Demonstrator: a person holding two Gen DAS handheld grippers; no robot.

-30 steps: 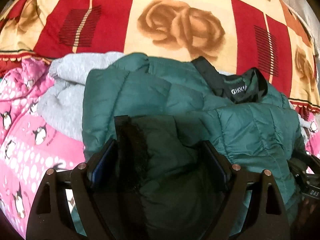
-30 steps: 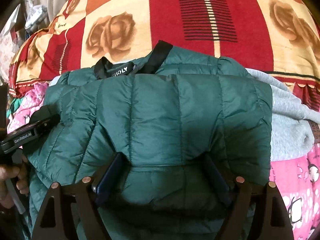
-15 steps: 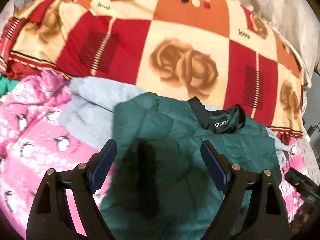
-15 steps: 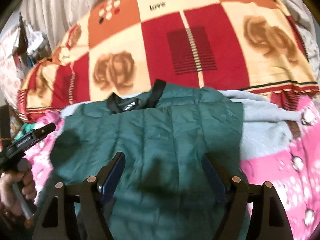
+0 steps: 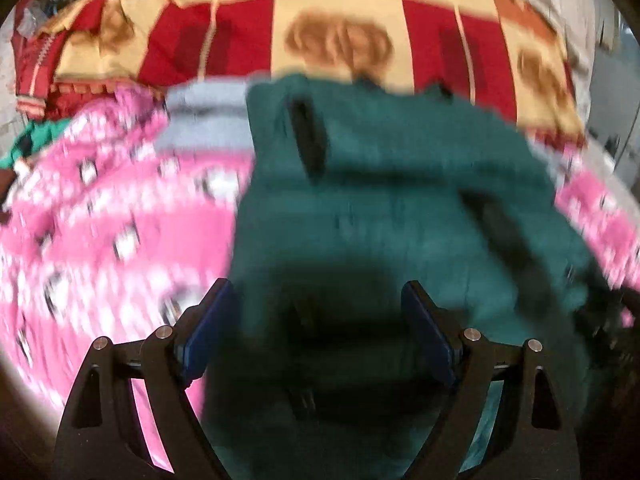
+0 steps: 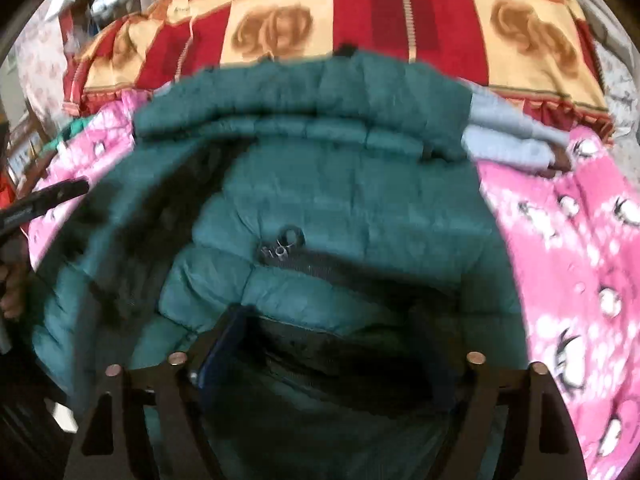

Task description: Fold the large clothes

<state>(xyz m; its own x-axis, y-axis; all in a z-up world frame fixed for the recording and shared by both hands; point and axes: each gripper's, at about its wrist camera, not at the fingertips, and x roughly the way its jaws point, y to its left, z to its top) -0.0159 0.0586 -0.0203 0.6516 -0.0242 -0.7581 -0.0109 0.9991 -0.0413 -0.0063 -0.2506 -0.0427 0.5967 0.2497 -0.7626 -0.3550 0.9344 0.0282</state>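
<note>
A dark green quilted puffer jacket [image 5: 392, 184] lies folded on a heap of clothes on the bed; the left wrist view is motion-blurred. My left gripper [image 5: 320, 320] is open above the jacket's near part, its blue pads apart, holding nothing. In the right wrist view the jacket [image 6: 320, 184] is bunched into a fold with a zipper pull [image 6: 286, 246] showing. My right gripper [image 6: 332, 344] is open wide, and jacket fabric lies between its fingers. Its right finger is partly hidden by the fabric.
A pink penguin-print garment [image 5: 100, 208] and a grey sweatshirt [image 5: 204, 124] lie under and beside the jacket. A red, orange and cream rose-pattern blanket [image 6: 400, 12] covers the bed behind. The other gripper and the hand holding it show at the left edge [image 6: 36, 208].
Both grippers opened off the jacket and pulled back and up, then came down close to it again. The jacket now lies doubled over, with its zipper side up in the right wrist view.
</note>
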